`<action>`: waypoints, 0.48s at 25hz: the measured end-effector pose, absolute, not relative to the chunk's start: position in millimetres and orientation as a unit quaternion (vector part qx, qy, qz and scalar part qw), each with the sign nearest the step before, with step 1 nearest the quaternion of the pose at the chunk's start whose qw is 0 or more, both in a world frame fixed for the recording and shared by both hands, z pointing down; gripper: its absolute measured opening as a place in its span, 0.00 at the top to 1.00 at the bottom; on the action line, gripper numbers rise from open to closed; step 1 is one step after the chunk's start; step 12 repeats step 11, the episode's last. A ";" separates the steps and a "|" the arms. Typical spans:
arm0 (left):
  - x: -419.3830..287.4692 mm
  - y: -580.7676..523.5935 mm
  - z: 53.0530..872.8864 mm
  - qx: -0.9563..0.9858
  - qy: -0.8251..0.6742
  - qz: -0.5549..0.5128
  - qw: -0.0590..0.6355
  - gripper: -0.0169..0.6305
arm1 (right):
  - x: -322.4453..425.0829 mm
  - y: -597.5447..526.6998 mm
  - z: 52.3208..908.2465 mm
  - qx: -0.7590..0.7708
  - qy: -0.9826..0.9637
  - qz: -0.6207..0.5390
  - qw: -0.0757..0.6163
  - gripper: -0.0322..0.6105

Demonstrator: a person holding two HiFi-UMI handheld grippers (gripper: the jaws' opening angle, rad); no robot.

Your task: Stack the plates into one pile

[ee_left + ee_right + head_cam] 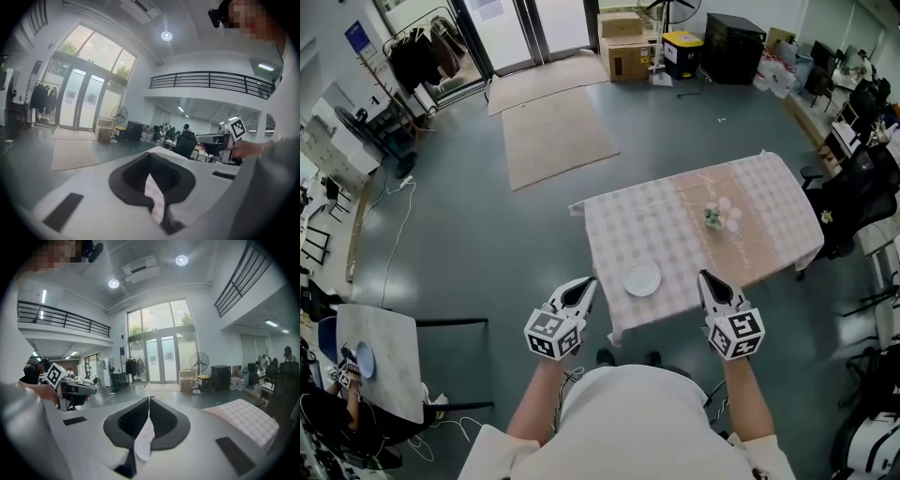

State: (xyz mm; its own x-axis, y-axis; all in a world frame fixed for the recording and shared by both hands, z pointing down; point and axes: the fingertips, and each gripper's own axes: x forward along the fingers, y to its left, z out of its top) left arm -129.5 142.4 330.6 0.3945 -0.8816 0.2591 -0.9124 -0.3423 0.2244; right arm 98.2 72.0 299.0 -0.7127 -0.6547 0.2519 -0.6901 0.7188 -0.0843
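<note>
Right now both tools are empty: the left gripper (584, 284) and the right gripper (706, 277) each have their jaws pressed together with nothing between them, hovering just short of the near edge of the table. A single white plate (641, 278) lies on the checked tablecloth (750, 187), close to that near edge and between my two grippers. The worry I have is that, with the jaws closed, a forward reach would nudge the plate instead of taking it, and being so near the edge it could slide off to the floor. The loose cloth could also bunch or drag under a tip and carry the plate with it. A small bunch of flowers (719, 217) stands further back, well clear of the plate. I see nothing to stack on here; what looks like a bluish plate (364, 359) sits on a small side table (389, 347) far to my left, though it is too small to be sure. A cable (394, 244) trails across the floor on that side, and an office chair (853, 202) crowds the table's right end.
</note>
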 end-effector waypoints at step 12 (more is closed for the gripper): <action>-134.7 142.0 331.8 0.821 -0.542 0.047 0.173 0.96 | 94.2 74.8 294.8 0.372 -0.919 0.079 0.104 0.90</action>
